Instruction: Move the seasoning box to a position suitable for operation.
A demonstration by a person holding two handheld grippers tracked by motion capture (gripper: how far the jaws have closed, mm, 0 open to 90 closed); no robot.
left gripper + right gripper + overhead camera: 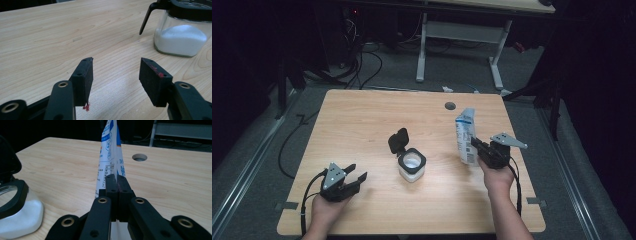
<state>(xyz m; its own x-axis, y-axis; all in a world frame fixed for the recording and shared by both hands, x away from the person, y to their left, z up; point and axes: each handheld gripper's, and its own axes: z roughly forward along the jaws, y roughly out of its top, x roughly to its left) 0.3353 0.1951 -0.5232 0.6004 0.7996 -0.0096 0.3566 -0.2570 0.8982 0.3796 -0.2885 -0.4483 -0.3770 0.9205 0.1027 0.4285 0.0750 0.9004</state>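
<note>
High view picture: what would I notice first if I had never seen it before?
Probably the blue-and-white packet standing up on the right side of the wooden table, pinched by the right gripper. Next, the glass jar of white powder in the middle, its black lid flipped open. The left gripper waits open near the front left, holding nothing.

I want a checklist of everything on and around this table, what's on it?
Surface: wooden table, round hole near far edge.
Job's things: glass jar of white powder, black lid flipped open; blue-and-white packet upright.
Clutter: nothing seen.
Grippers: left gripper open, holding nothing; right gripper shut on the packet.
Cables: one trailing from each gripper; more on floor.
Surroundings: dark room, white desk frame behind.
</note>
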